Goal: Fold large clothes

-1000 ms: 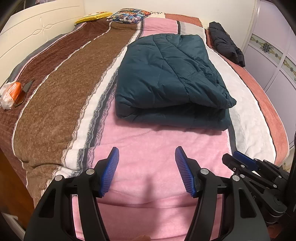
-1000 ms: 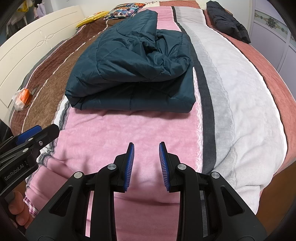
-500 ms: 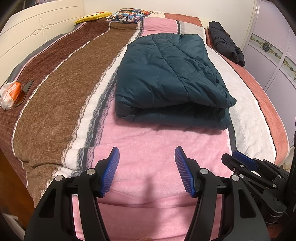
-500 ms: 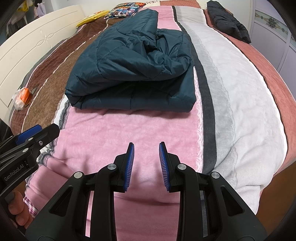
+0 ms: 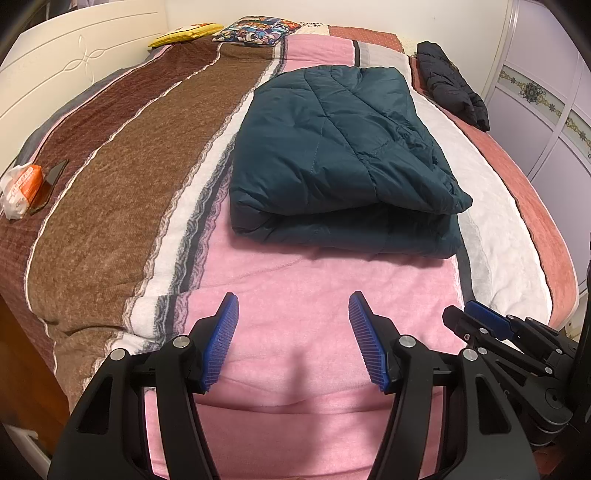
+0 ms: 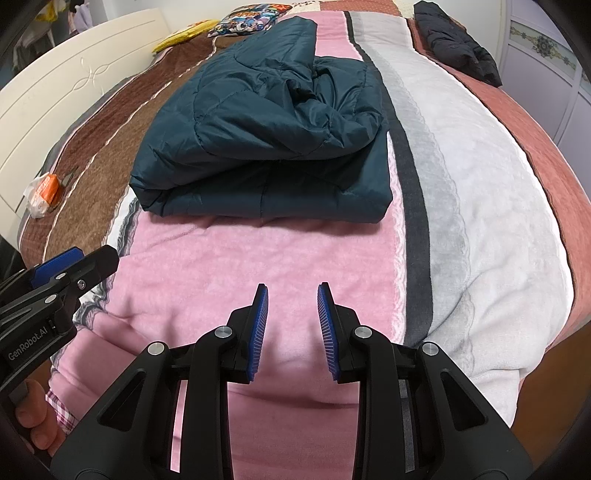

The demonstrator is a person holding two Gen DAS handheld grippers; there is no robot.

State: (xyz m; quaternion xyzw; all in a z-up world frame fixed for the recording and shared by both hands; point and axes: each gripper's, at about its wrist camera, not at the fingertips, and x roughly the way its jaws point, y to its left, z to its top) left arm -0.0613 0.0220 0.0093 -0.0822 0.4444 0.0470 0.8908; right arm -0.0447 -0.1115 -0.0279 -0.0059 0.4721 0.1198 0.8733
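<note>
1. Left wrist view: a bed with a striped blanket (image 5: 110, 206) in brown, white, pink and rust fills the room; white headboard (image 5: 55, 70) at left, lilac wardrobe doors (image 5: 546, 122) at right
2. A folded dark teal jacket (image 5: 340, 155) lies on the pink stripe, a black garment (image 5: 450, 86) far beyond it, pillows (image 5: 255, 29) at the far end
3. The left gripper (image 5: 293, 332) hovers over bare pink blanket, jaws wide apart, holding nothing; the jacket is well ahead
4. Right wrist view: the same blanket (image 6: 480, 192), the jacket (image 6: 266, 129) folded in the middle
5. The right gripper (image 6: 293, 325) has its jaws narrowly apart with nothing between them, over pink blanket
</note>
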